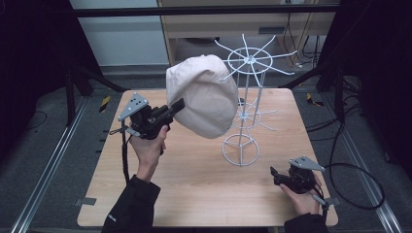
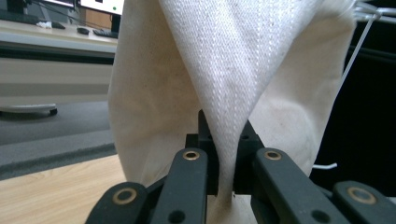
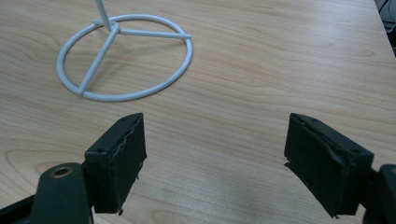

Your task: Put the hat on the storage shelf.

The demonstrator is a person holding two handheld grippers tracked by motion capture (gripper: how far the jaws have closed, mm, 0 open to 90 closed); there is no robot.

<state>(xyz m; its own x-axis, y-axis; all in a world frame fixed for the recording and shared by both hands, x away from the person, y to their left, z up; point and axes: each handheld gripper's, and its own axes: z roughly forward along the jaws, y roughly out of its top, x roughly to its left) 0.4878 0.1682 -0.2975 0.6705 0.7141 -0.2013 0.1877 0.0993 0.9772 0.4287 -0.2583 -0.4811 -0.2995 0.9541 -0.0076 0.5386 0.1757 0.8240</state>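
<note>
The left gripper (image 1: pixel 178 108) was clamped on a fold of the cream-coloured cotton twill hat (image 1: pixel 204 94), holding it up in the air above the pale wooden table (image 1: pixel 194 184), just beside the upper spokes of the white wire hat stand (image 1: pixel 245 102). In the left gripper view the cloth (image 2: pixel 224 84) ran down between the closed jaws as a pinched ridge, and a thin white wire of the stand (image 2: pixel 359 42) showed at the right edge, very near the fabric.

The right gripper (image 1: pixel 275 175) rested low near the table's front right corner, its jaws spread wide apart with nothing between them; its own view looked over bare wood toward the stand's round ring base (image 3: pixel 123 58), some way off.

The step in hand looked like hanging the hat on the stand's top tier (or, just as possibly, lifting it off; the pictures alone could not settle that). If hanging, the next move would call for carrying the hat's opening over a spoke tip and lowering it before letting go, perhaps with the free gripper steadying the light base.

No brand, label or legible writing showed on the hat, stand or grippers.
</note>
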